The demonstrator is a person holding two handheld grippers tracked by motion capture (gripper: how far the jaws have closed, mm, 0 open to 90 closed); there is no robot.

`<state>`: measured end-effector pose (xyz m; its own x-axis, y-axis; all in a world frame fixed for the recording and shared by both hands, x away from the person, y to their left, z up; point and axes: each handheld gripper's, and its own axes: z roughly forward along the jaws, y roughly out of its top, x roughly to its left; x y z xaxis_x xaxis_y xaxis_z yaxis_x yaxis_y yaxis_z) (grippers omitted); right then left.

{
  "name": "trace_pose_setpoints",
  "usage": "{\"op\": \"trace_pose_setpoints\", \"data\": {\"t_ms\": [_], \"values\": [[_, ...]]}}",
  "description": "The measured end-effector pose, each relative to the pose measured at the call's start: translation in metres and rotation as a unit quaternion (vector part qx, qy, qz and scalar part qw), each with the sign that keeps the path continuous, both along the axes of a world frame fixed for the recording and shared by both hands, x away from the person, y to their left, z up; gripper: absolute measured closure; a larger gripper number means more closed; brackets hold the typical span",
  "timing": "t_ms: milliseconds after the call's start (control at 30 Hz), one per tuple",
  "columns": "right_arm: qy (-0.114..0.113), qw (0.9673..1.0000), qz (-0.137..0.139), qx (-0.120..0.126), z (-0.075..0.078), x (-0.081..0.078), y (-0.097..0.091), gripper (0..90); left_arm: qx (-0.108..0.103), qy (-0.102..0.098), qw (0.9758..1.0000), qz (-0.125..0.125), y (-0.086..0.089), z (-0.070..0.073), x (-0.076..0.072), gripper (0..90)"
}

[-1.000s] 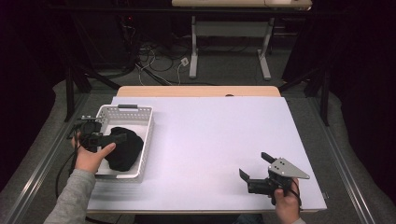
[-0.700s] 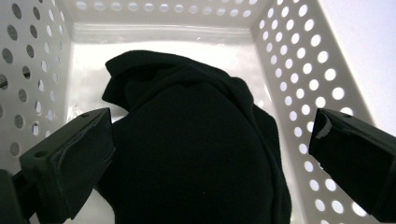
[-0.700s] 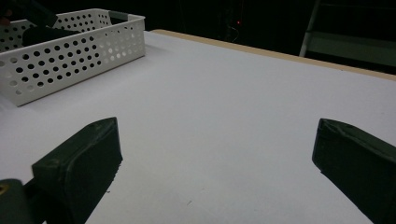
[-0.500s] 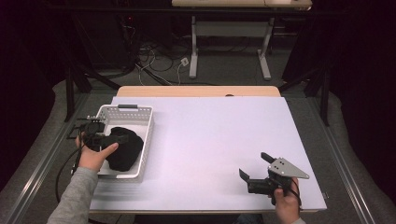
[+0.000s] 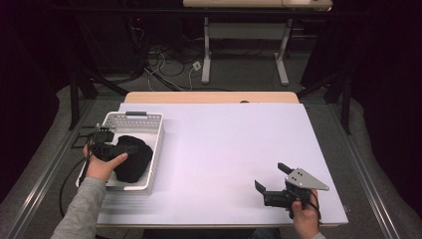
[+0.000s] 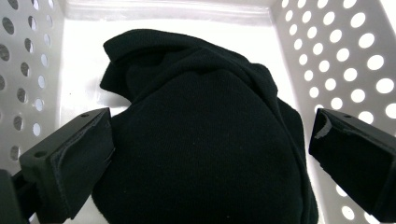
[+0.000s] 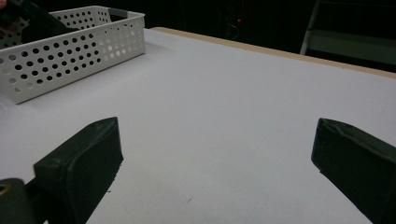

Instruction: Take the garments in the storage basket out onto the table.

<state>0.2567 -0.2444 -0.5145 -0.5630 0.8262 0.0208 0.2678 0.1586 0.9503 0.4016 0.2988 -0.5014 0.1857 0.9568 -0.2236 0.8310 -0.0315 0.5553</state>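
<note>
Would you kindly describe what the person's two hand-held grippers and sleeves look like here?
Both are black, each with two blocky, wedge-shaped black jaws. The right hand-held gripper carries a grey three-cornered plate with small holes on top. A dark cable trails from the left hand-held gripper, and that forearm wears a grey sleeve.

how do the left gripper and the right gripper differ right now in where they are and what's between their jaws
The left gripper is down inside the white perforated basket, its jaws on either side of the black cloth; the right gripper is over the bare white tabletop, with nothing between its jaws. The left is at the table's left edge, the right near its front right corner. Both have black jaws spread wide open, each held in one hand.
</note>
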Motion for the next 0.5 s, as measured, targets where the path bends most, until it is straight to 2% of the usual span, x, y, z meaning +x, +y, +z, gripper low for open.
{"op": "trace_pose_setpoints", "data": {"t_ms": [200,500], "values": [[-0.001,1.0000,-0.001,0.002,-0.0008,0.0010,0.0006,1.8,-0.006,0.005,1.0000,0.002,0.0004,-0.0017,0.0013,0.5],[0.001,1.0000,0.001,0.001,-0.0010,0.0010,0.0008,2.0,0.006,0.017,0.9998,-0.003,0.0003,-0.0059,0.0045,0.5]]}}
